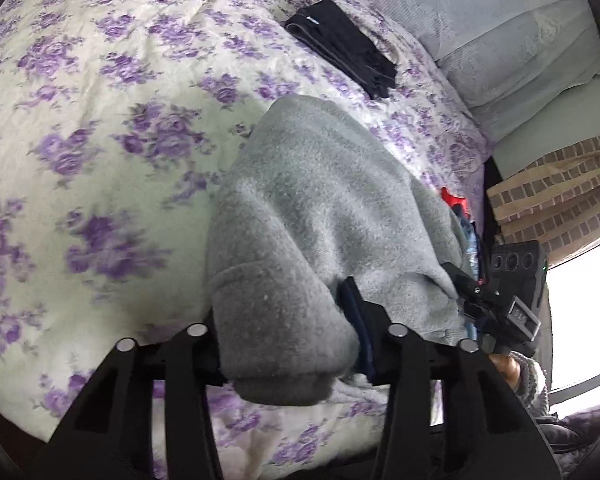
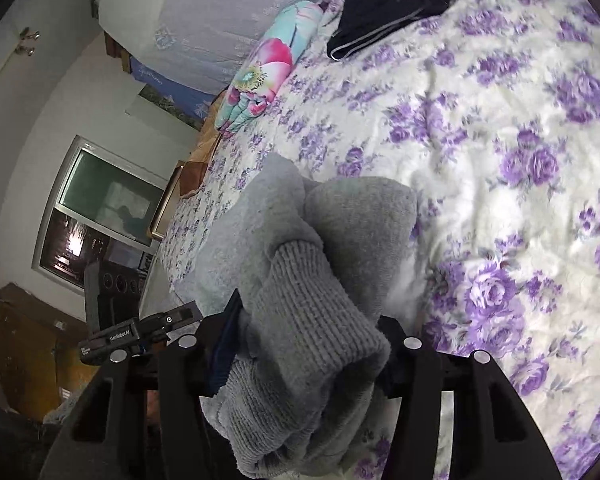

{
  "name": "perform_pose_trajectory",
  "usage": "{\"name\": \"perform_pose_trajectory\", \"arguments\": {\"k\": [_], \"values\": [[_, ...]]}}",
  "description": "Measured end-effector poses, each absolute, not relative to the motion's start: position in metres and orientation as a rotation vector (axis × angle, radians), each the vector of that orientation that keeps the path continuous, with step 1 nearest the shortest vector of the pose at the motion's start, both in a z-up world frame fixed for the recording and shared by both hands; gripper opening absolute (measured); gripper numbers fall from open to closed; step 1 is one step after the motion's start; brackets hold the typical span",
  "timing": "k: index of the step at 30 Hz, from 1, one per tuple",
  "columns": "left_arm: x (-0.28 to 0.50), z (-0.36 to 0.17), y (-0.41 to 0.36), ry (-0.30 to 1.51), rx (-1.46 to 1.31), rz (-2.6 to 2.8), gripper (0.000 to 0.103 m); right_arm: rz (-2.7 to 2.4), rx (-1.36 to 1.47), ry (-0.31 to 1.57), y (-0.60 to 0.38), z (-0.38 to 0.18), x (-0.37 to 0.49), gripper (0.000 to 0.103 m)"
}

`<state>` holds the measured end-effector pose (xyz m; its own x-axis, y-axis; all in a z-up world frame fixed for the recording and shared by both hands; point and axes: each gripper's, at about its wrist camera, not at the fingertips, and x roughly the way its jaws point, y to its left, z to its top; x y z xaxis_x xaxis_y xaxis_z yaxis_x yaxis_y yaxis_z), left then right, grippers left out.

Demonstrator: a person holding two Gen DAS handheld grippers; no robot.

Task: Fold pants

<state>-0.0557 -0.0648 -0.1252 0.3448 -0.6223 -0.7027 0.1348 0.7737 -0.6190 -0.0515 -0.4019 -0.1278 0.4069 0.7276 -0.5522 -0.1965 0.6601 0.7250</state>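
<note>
Both grippers are gripping the grey fleece pants [image 1: 320,208], which are lying on the bed's floral quilt [image 1: 100,120] and bunching up between the two tools.

Left gripper [image 1: 292,344]: jaws are pinching a thick hemmed fold of the fleece; cloth is filling the gap and draping over the front of the fingers.

Right gripper [image 2: 300,344]: jaws are pinching a ribbed knit band, probably the waistband or a cuff, with the fleece body humping up beyond it. In the left wrist view the right gripper is showing just beside the pants' far edge, so the two grips are sitting close together on one end of the garment.

Judged step: lifting one end clear of the quilt to carry it over for a fold.

Notes for doing it well:
- Keeping both pinches level, so the lifted edge is staying straight rather than twisting.
- Spreading the hands apart before carrying over; the cloth between them looks slack and lumpy.
- Keeping the free end dragging flat on the quilt.
- Steering away from the folded black garment [image 2: 392,12] and the flowered pillow [image 2: 260,72] further up the bed.
- Risk: bulky fleece slipping out of a shallow bite.
</note>
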Motion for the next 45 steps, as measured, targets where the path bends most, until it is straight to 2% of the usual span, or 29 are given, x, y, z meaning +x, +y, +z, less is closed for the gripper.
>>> {"name": "perform_pose_trajectory", "arguments": {"k": [3, 6, 7, 8, 11, 15, 16, 19, 20, 23, 32, 45], "values": [[-0.045, -0.115, -0.086, 1.118, -0.459, -0.555, 0.040, 0.592, 0.645, 0.959, -0.420, -0.122, -0.047, 0.055], [-0.028, -0.133, -0.105, 1.190, -0.443, -0.572, 0.043, 0.535, 0.707, 0.997, -0.438, -0.141, -0.040, 0.055], [-0.024, -0.139, -0.108, 1.211, -0.431, -0.566, 0.051, 0.533, 0.737, 1.007, -0.442, -0.148, -0.041, 0.055], [-0.021, -0.143, -0.108, 1.220, -0.431, -0.563, 0.063, 0.534, 0.759, 1.009, -0.445, -0.152, -0.041, 0.055], [-0.013, -0.159, -0.100, 1.257, -0.487, -0.563, 0.084, 0.529, 0.778, 1.022, -0.448, -0.160, -0.040, 0.055], [-0.008, -0.169, -0.097, 1.256, -0.515, -0.611, 0.085, 0.509, 0.827, 1.056, -0.452, -0.175, -0.036, 0.057], [-0.008, -0.168, -0.099, 1.250, -0.499, -0.620, 0.083, 0.506, 0.840, 1.063, -0.452, -0.178, -0.035, 0.057], [-0.007, -0.162, -0.106, 1.248, -0.515, -0.685, 0.051, 0.497, 0.855, 1.079, -0.453, -0.186, -0.032, 0.057], [-0.008, -0.157, -0.110, 1.240, -0.492, -0.683, 0.045, 0.494, 0.855, 1.083, -0.453, -0.187, -0.032, 0.057], [-0.011, -0.139, -0.119, 1.217, -0.412, -0.692, 0.038, 0.485, 0.862, 1.086, -0.453, -0.186, -0.032, 0.057], [-0.008, -0.073, -0.151, 1.114, -0.223, -0.696, 0.035, 0.455, 0.757, 0.942, -0.464, -0.121, -0.046, 0.053], [0.066, 0.037, -0.223, 0.855, -0.046, -0.748, 0.036, 0.430, 0.679, 0.713, -0.521, -0.011, 0.034, 0.053]]}}
